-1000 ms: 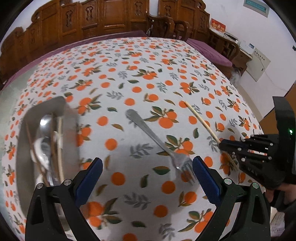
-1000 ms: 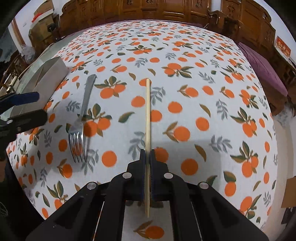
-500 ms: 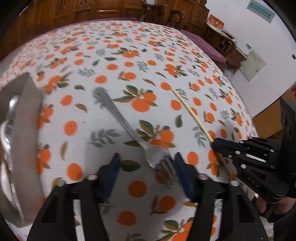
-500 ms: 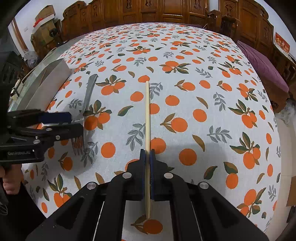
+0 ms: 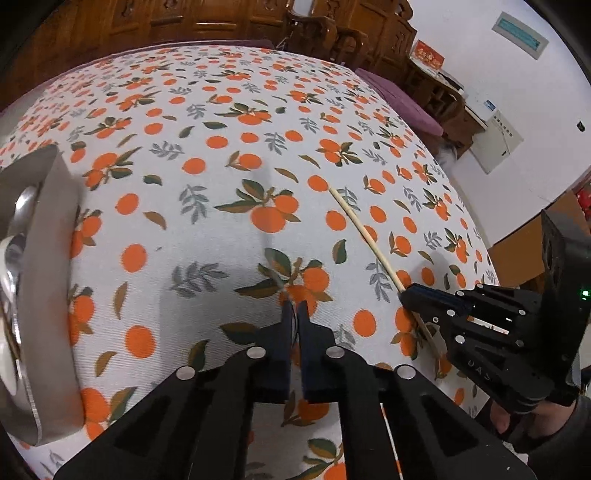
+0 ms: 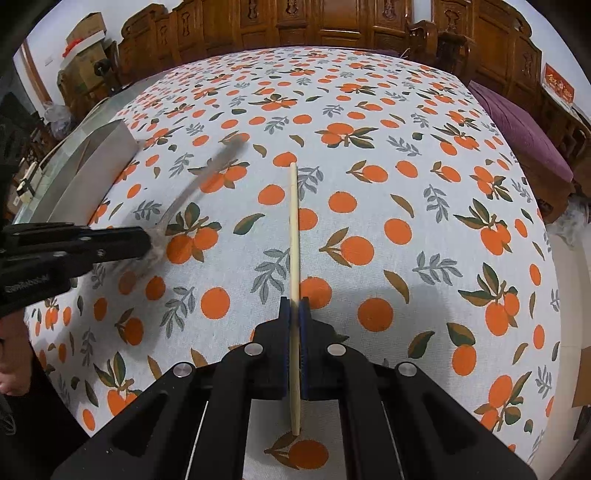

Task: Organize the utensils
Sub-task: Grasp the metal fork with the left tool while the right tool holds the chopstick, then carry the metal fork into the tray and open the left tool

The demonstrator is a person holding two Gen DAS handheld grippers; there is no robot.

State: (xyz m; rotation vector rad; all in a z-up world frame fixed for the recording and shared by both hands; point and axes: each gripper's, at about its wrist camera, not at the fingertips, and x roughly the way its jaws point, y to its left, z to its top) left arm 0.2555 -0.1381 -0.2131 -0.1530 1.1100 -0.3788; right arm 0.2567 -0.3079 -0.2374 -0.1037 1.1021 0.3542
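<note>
My left gripper (image 5: 293,308) is shut on the tine end of a metal fork (image 6: 207,177). The fork looks blurred and lifted off the cloth in the right wrist view, its handle pointing away; in the left wrist view it is a faint streak (image 5: 269,218). My right gripper (image 6: 294,306) is shut on a wooden chopstick (image 6: 293,229) that points straight ahead over the table. The chopstick (image 5: 364,232) and right gripper (image 5: 406,295) also show at the right of the left wrist view. The left gripper (image 6: 147,240) shows at the left of the right wrist view.
A steel utensil tray (image 5: 48,258) holding spoons stands at the left on the orange-print tablecloth (image 5: 221,147); it also shows in the right wrist view (image 6: 92,170). Carved wooden chairs (image 6: 332,22) ring the far side. The table edge drops off at the right.
My left gripper closed from wide open onto the fork's tines and is lifting it, so the fork blurs. My right gripper keeps hold of the chopstick and has barely moved.
</note>
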